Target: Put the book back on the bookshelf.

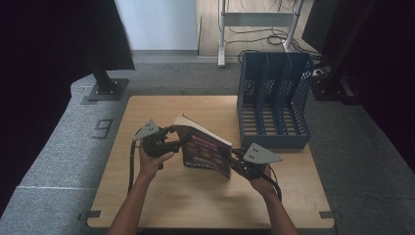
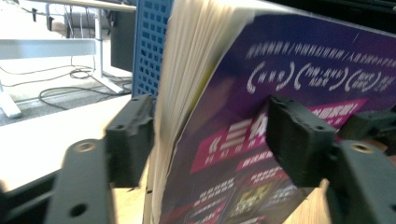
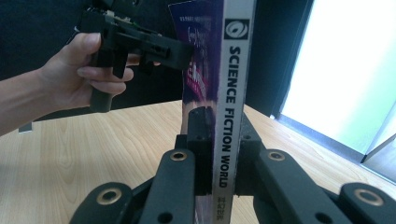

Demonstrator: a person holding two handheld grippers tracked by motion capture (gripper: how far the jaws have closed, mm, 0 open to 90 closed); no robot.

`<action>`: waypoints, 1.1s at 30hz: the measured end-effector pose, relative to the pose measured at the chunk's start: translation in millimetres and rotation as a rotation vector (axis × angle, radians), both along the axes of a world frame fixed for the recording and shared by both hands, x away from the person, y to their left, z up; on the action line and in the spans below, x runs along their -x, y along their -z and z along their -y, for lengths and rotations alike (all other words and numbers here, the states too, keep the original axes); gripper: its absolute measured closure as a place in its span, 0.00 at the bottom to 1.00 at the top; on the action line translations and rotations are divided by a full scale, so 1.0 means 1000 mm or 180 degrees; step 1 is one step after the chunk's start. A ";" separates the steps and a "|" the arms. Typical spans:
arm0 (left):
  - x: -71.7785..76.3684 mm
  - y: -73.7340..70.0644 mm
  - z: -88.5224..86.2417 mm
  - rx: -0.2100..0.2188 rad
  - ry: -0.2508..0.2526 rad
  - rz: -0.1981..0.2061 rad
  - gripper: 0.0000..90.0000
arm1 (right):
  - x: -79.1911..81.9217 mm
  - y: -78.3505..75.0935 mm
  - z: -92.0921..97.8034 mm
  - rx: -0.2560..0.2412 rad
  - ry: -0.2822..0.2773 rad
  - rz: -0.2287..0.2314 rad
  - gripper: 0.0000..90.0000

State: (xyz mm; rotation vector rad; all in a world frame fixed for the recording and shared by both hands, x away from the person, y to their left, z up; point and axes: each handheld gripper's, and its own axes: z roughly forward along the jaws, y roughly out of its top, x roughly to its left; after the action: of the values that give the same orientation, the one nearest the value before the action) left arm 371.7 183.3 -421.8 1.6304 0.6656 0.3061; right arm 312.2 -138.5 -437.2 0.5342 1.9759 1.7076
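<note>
High view: a book point(image 1: 205, 149) with a purple and pink cover stands on edge above the middle of the wooden counter point(image 1: 161, 200), held between two grippers. Its page edges face up and toward 11 o'clock, and its cover faces the person.

The right gripper point(image 1: 238, 160) meets the book at its 4 o'clock corner, at the spine end. In the right gripper view the white spine, printed "SCIENCE FICTION WORLD", rises straight up between the two black jaws of the right gripper point(image 3: 218, 140); they are closed tight on either side of it and have hold of the book point(image 3: 233, 84).

The left gripper point(image 1: 175, 138) is at the book's 9 o'clock edge, gripped by the person's left hand point(image 1: 152, 161). In the left gripper view the left gripper point(image 2: 210, 135) has its jaws set wide, one beside the cream page block and one in front of the cover of the book point(image 2: 280, 93). The jaw on the cover side seems to rest against the cover, but whether the pair truly clamps the book I cannot tell. In the right gripper view the left hand point(image 3: 79, 70) wraps that gripper's handle at 10 o'clock.

A dark blue file rack point(image 1: 274, 98) with several upright slots stands on the counter at 1 o'clock from the book, well apart from it. Grey carpet point(image 1: 58, 137) surrounds the counter.
</note>
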 end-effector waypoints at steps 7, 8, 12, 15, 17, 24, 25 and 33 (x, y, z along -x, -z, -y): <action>-0.001 -0.002 0.003 -0.0012 0.0082 -0.0022 0.31 | -0.002 -0.002 -0.004 0.0043 -0.0008 -0.0002 0.83; -0.001 -0.002 0.003 -0.0007 0.0090 -0.0030 0.31 | -0.002 -0.002 -0.005 0.0046 -0.0021 -0.0019 0.82; 0.000 -0.002 0.003 -0.0002 0.0094 -0.0036 0.31 | -0.004 -0.002 -0.010 0.0072 -0.0016 -0.0025 0.81; 0.000 -0.002 0.003 -0.0001 0.0094 -0.0039 0.31 | -0.008 -0.004 -0.015 0.0085 0.0004 -0.0029 0.81; 0.000 -0.002 0.003 0.0003 0.0091 -0.0049 0.31 | -0.011 -0.006 -0.018 0.0090 0.0009 -0.0046 0.81; -0.001 -0.001 0.004 -0.0014 0.0099 -0.0083 0.31 | -0.021 -0.009 -0.029 0.0117 0.0007 -0.0150 0.84; -0.001 -0.001 0.004 -0.0025 0.0100 -0.0085 0.32 | -0.022 -0.009 -0.030 0.0133 0.0016 -0.0158 0.86; 0.000 0.002 0.003 -0.0070 -0.0004 -0.0087 0.31 | -0.024 -0.009 -0.030 0.0122 0.0135 -0.0168 0.90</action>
State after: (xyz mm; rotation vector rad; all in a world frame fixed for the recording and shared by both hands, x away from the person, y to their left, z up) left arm 371.9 180.1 -424.1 1.6578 0.6859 0.2933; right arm 335.7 -108.6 -428.3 0.6091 2.0149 1.6427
